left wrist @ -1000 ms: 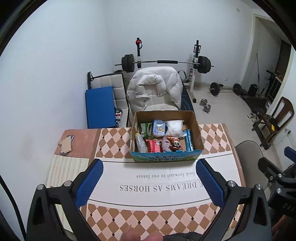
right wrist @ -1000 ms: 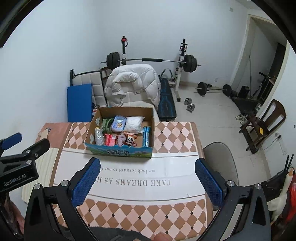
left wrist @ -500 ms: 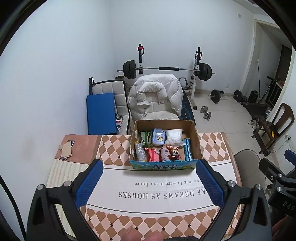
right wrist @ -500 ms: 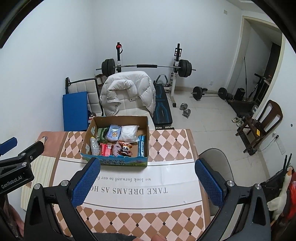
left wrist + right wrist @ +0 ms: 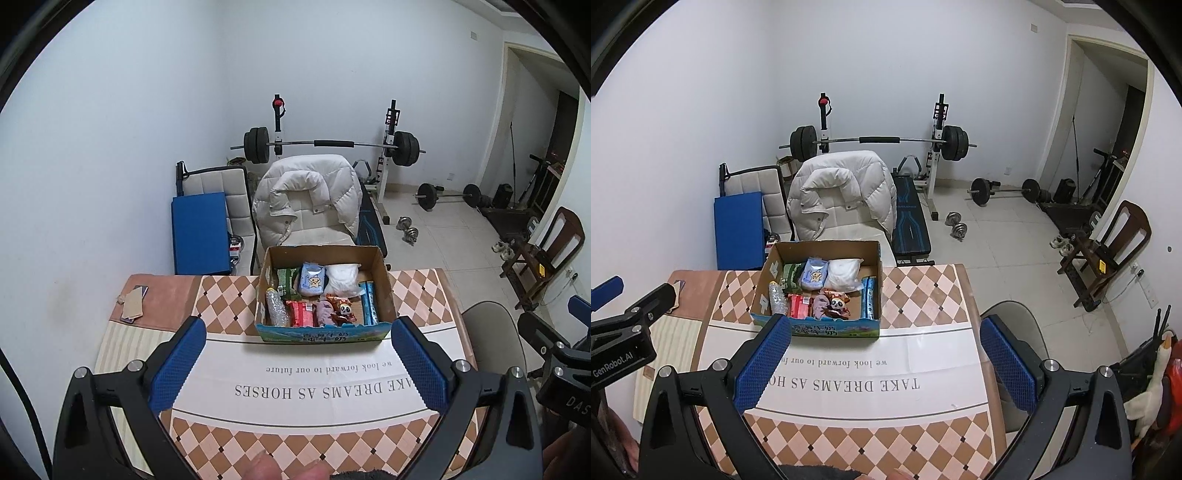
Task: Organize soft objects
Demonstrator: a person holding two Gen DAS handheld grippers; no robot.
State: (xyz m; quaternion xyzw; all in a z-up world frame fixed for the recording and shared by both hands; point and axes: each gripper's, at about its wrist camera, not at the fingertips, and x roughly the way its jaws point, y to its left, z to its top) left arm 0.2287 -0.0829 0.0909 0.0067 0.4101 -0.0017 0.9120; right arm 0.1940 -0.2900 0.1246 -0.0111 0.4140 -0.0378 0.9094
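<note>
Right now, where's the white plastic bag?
In both wrist views the white plastic bag lies in the far right part of the cardboard box, right of the light-blue tissue pack and behind the panda snack pack.

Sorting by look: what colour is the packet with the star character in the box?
Light blue packet, clearest in the left wrist view.

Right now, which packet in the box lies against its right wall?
The long blue packet: it runs lengthwise along the cardboard box's right wall, while the red packet sits left of centre.
</note>
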